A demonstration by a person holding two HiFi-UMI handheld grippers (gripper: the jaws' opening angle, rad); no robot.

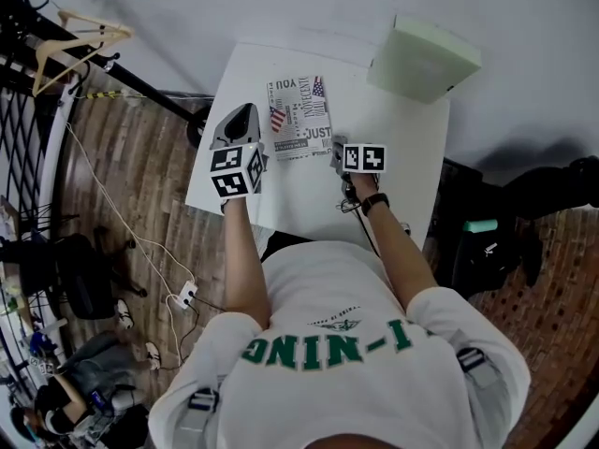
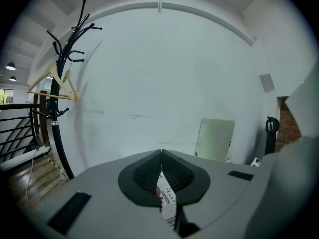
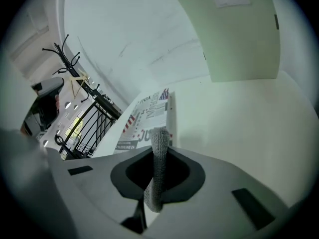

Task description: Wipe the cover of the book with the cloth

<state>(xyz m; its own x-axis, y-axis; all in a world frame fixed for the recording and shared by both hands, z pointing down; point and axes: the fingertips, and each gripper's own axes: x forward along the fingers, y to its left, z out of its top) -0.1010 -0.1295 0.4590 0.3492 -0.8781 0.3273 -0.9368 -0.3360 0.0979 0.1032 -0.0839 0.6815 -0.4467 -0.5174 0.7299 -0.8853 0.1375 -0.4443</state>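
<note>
Two tools: right gripper [image 3: 160, 144] pinched grey cloth [image 3: 158, 166], seen only in own view; left gripper [image 1: 245, 112] pressed together nr book [image 1: 299, 118] left edge

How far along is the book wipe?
Done: the cloth is picked up, clamped in the right gripper. In hand: that gripper sits by the near right edge of the book; the cloth is not clearly on the cover. To do: the wipe itself. The left gripper is shut, beside the book's left edge.
</note>
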